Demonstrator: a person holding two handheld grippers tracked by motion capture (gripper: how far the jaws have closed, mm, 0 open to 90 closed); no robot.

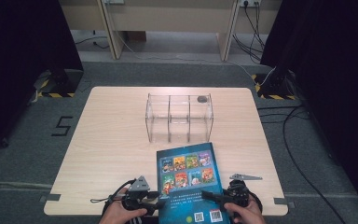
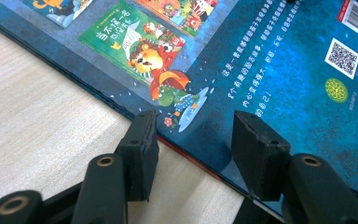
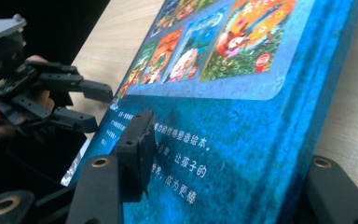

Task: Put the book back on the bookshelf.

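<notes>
Claws flank the picture book at six o'clock on the counter, likely for lifting. Right claw straddles its edge, spread; left claw is spread beside it.

Blue picture book at the near edge of the light wooden table, clear three-compartment plastic organizer just behind it, left gripper and right gripper flanking the book.

A blue picture book lies on the tabletop at six o'clock, its near end past the front edge. At its twelve o'clock stands a clear three-compartment organizer, a small dark thing at its far right corner. My left gripper sits at the book's eight o'clock, my right gripper at its four o'clock, jaws reaching over the cover.
</notes>
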